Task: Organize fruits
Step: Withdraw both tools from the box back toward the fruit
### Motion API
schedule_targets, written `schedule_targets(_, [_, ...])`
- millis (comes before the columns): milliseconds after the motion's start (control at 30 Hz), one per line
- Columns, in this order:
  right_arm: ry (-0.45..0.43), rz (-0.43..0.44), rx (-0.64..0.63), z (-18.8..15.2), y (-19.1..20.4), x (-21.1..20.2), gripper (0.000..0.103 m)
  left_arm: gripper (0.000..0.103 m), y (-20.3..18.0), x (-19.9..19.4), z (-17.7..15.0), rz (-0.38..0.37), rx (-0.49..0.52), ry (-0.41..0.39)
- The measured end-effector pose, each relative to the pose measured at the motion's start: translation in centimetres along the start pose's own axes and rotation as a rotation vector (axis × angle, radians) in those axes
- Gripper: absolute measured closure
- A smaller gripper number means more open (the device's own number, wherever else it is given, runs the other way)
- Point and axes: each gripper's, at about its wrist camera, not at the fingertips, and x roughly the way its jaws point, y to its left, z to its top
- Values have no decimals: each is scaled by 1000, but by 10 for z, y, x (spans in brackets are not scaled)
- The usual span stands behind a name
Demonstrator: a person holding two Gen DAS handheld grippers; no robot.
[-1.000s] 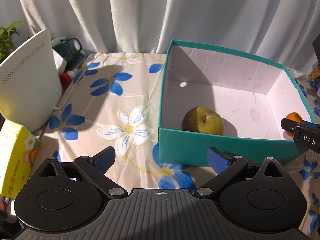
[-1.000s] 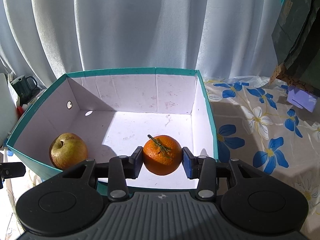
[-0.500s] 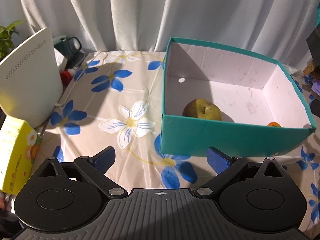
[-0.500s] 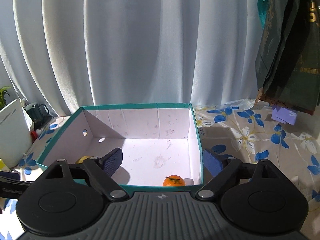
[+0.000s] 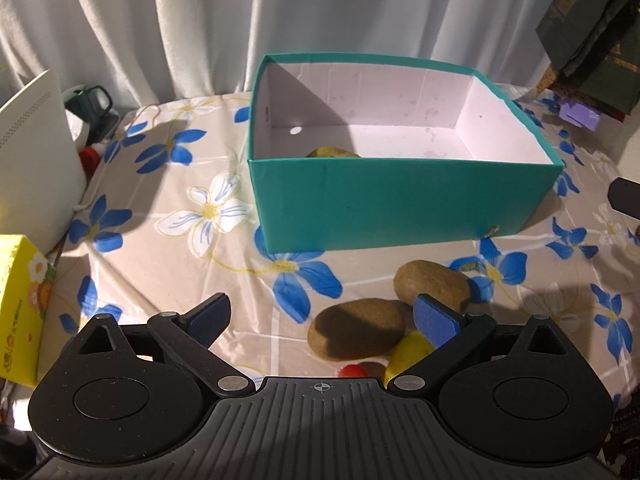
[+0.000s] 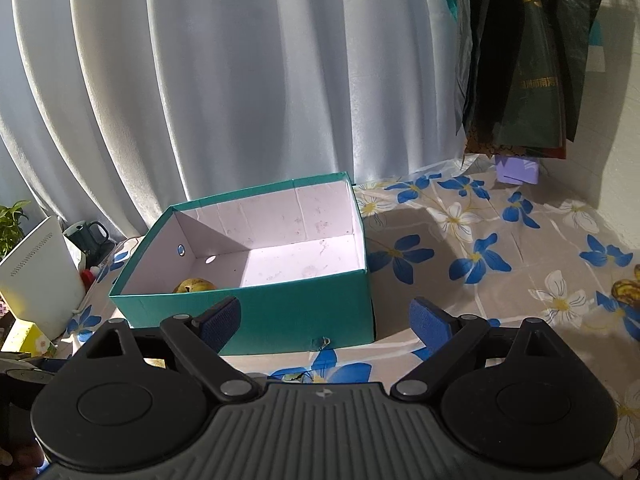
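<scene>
A teal box (image 5: 400,208) with a white inside stands on the flowered tablecloth; it also shows in the right wrist view (image 6: 280,312). A yellow-green pear (image 5: 332,153) lies inside it at the near left, mostly hidden by the wall; its top shows in the right wrist view (image 6: 194,285). Two brown kiwis (image 5: 356,334) (image 5: 432,284), a yellow fruit (image 5: 408,354) and a small red fruit (image 5: 354,371) lie in front of the box. My left gripper (image 5: 324,316) is open just before them. My right gripper (image 6: 324,318) is open and empty, back from the box.
A white device (image 5: 36,160), a dark mug (image 5: 96,100) and a yellow carton (image 5: 20,304) stand at the left. Dark bags (image 6: 524,52) hang at the right over a purple block (image 6: 516,168). A banana end (image 6: 626,290) lies at the right edge.
My right gripper let go of the orange inside the box, opened and pulled back and up. My left gripper drew back from the box; the kiwis came into view.
</scene>
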Motion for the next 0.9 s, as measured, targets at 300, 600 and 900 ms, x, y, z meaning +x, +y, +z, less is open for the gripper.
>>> schedule_targets(300, [9,10,-7,-20,2,-19,11,3,-33,-17,-40,-48,118,-31])
schedule_targets(600, [17,27,-32,-38,3,-27,11,3,-57,-27,-83,-22,165,-98])
schedule_targets(900, [30,38,-34,-47,-1,-32,11,8,-78,-37,-105,-101,244,-124])
